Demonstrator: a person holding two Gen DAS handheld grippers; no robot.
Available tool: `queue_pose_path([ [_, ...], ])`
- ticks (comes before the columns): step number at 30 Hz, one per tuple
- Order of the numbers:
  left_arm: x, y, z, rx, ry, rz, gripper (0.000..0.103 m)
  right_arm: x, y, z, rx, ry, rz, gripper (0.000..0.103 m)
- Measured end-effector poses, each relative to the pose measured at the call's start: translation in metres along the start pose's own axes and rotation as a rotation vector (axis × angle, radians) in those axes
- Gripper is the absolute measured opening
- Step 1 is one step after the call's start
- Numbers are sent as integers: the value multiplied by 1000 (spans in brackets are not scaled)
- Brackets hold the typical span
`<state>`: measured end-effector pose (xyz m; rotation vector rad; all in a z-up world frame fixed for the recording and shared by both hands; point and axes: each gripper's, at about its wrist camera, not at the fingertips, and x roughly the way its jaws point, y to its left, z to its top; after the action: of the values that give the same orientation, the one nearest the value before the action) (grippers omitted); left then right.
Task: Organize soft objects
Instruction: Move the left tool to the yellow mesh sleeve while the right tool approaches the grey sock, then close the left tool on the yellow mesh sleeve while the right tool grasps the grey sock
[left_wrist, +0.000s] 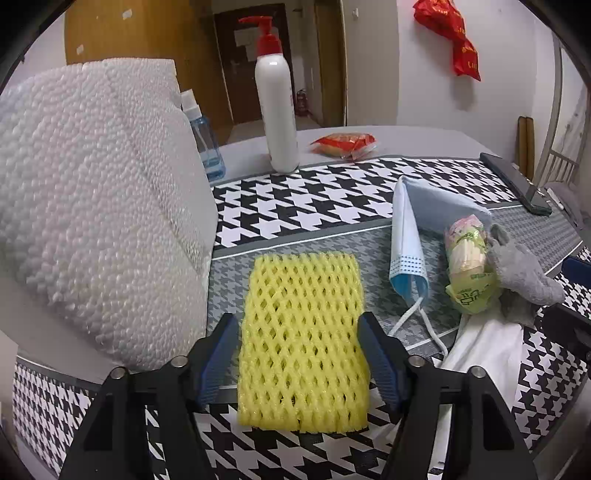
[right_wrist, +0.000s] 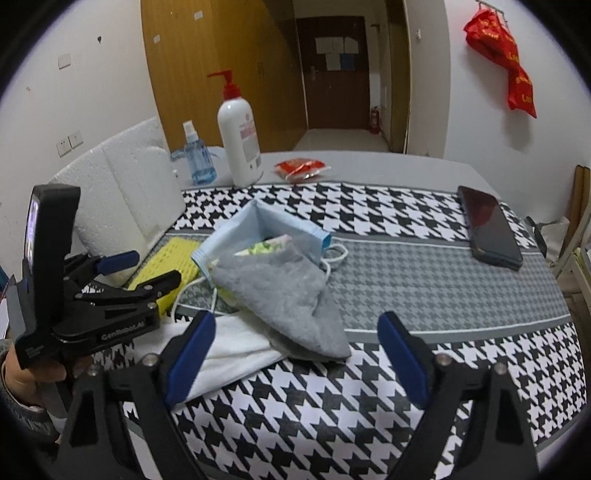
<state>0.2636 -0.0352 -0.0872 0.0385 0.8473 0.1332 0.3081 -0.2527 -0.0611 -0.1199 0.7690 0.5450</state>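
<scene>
straddling yellow foam net (left_wrist: 303, 343) | left tongs (left_wrist: 299, 354) open, pads flanking it | right tongs (right_wrist: 297, 354) open, before grey cloth (right_wrist: 284, 299)

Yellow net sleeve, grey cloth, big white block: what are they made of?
Yellow net sleeve: looks like soft expanded foam mesh, matte, with puffy strands and diamond-shaped holes. Grey cloth: probably fleece or plush, with a fuzzy nap, lying in limp folds. Big white block: apparently expanded polystyrene, with a beaded, pebbly surface and a slight sparkle.
</scene>
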Motion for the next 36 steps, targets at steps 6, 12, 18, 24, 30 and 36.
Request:
queue_pose_path([
  [6, 2, 3, 0, -15, 16, -29, 60, 7, 2, 6, -15, 18, 11, 88],
  [12, 0, 2, -1, -11, 16, -59, 45, 13, 3, 9, -27, 36, 12, 83],
  [18, -2, 5, -2, -12, 5, -85, 22, 24, 2, 10, -31, 73, 19, 70],
  [24, -5, 14, -2, -41, -9, -117, 12, 28, -3, 8, -12, 94, 24, 43],
  [30, -7, 16, -2, -44, -18, -141, 11, 17, -8, 5, 2, 83, 5, 29],
  [36, -11, 12, -1, -24, -32, -174, 10, 7, -8, -1, -9, 73, -5, 29],
])
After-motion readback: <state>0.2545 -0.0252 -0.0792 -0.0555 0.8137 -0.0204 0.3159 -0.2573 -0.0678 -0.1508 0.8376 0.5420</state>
